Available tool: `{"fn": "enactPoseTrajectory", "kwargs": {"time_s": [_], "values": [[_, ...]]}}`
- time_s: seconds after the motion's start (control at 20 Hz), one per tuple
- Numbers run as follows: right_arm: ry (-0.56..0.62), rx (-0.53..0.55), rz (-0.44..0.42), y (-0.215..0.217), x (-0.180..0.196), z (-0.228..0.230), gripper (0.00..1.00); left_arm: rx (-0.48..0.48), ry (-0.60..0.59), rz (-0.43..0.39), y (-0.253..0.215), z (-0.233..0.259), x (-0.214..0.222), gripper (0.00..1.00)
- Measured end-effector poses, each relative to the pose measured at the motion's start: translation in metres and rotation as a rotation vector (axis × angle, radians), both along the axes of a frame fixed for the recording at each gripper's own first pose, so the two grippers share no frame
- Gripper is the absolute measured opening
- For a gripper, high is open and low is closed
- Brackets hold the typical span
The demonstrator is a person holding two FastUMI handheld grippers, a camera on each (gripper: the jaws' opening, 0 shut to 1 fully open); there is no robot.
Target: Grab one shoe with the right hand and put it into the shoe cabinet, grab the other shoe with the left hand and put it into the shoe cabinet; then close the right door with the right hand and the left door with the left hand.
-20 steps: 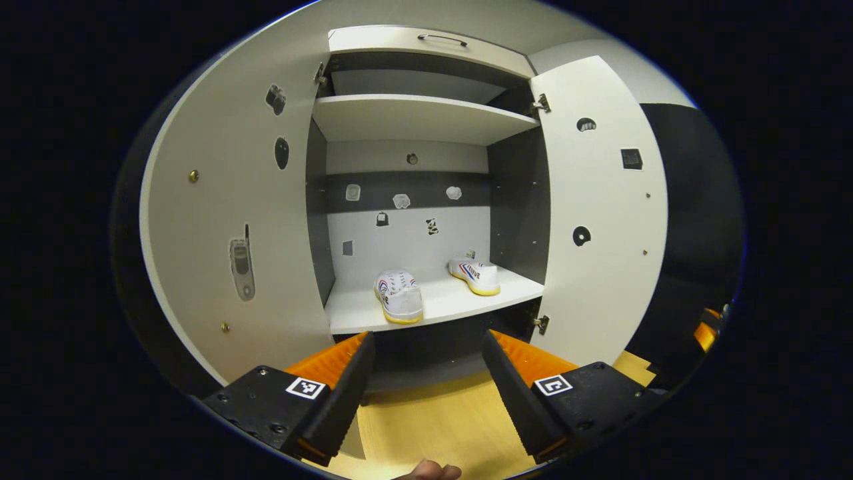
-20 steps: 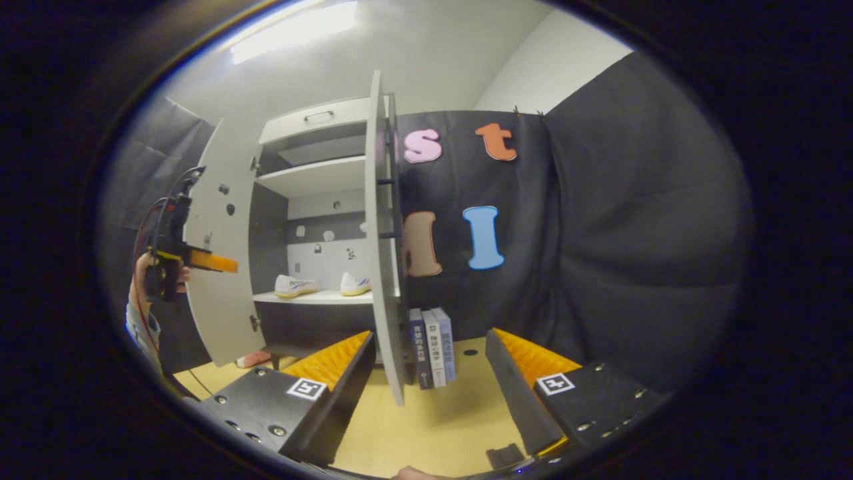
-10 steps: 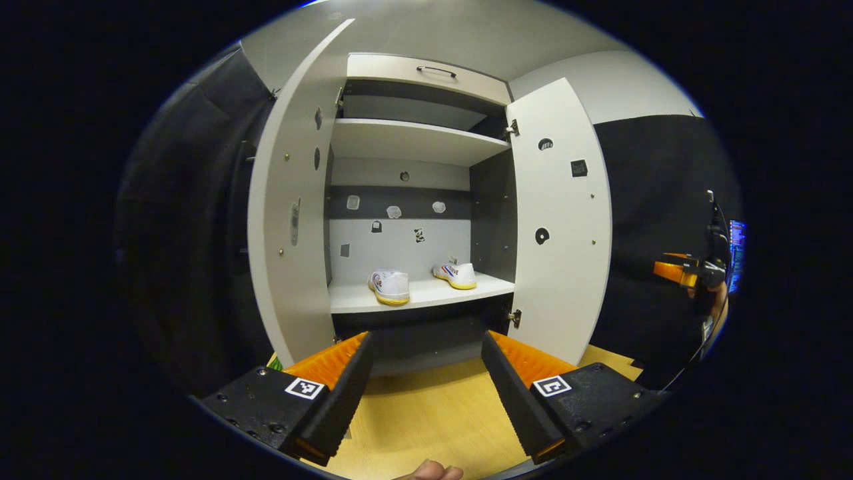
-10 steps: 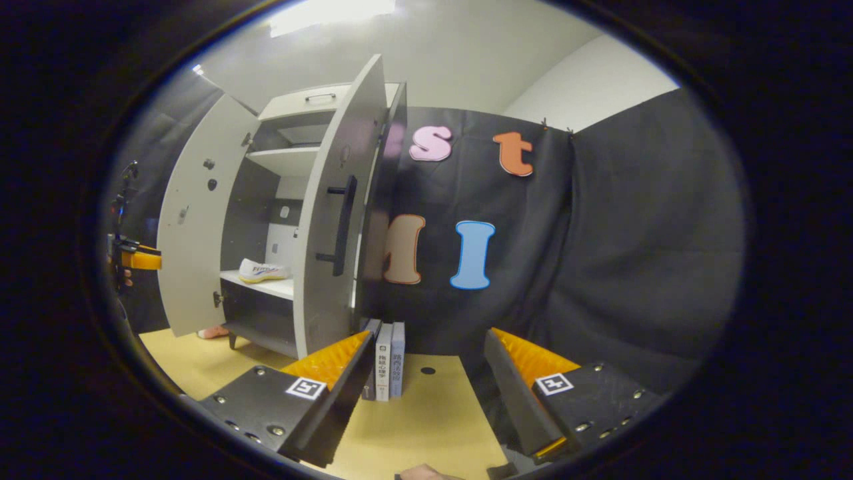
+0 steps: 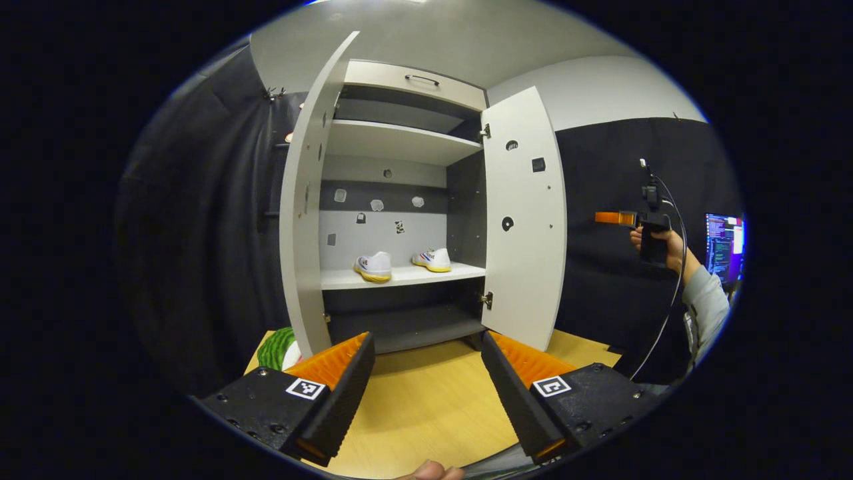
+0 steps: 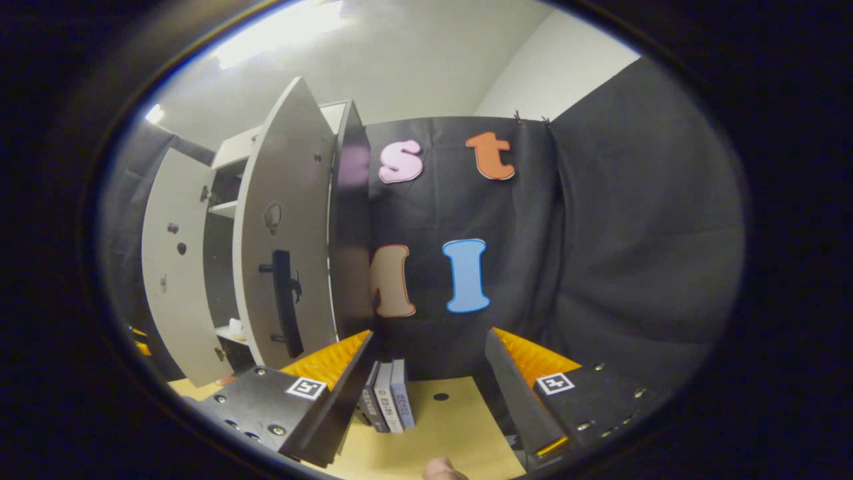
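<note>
In the left gripper view, the shoe cabinet [image 5: 400,213] stands at the far side of the wooden floor [image 5: 426,407] with both doors open. The left door [image 5: 303,220] and the right door [image 5: 526,220] swing out toward the near side. Two white shoes with yellow soles sit on the middle shelf [image 5: 400,275]. The left shoe [image 5: 374,266] and the right shoe [image 5: 432,259] rest side by side, a little apart. The left tool [image 5: 426,393] is near the bottom of this view, low over the floor and well back from the cabinet. Its fingers are spread wide and nothing is between them. Far off on the right, a hand [image 5: 656,243] holds the other tool up by the black cloth wall, beside the right door.

In the right gripper view, the right tool [image 6: 426,393] also has its fingers spread with nothing in them. The outside of the right door, with its dark handle [image 6: 285,303], is to the left of this tool. A few books [image 6: 390,403] stand upright on the floor just past the fingers, against the cloth wall.
</note>
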State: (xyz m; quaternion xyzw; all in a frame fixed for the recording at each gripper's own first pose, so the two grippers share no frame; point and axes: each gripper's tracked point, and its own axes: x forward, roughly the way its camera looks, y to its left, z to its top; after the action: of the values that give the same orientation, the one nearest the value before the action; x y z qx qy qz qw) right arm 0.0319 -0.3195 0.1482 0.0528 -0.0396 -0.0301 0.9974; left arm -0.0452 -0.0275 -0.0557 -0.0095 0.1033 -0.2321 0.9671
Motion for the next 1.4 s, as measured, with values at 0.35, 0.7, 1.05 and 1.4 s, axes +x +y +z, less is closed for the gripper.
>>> {"fn": "enactPoseTrajectory", "kwargs": {"time_s": [0.35, 0.7, 1.05, 1.4], "values": [[0.053, -0.041, 0.021, 0.04, 0.029, -0.01, 0.99, -0.019, -0.04, 0.01, 0.035, -0.001, -0.001, 0.96], [0.139, -0.09, 0.099, 0.108, 0.06, -0.031, 0.98, -0.025, 0.029, 0.033, 0.062, -0.023, -0.007, 0.97], [0.121, -0.078, 0.083, 0.114, 0.057, -0.026, 0.89, -0.048, -0.016, 0.053, 0.077, -0.013, -0.01, 0.97], [0.101, -0.057, 0.102, 0.123, 0.052, -0.024, 0.92, -0.04, -0.02, 0.049, 0.075, -0.013, -0.013, 0.97]]}}
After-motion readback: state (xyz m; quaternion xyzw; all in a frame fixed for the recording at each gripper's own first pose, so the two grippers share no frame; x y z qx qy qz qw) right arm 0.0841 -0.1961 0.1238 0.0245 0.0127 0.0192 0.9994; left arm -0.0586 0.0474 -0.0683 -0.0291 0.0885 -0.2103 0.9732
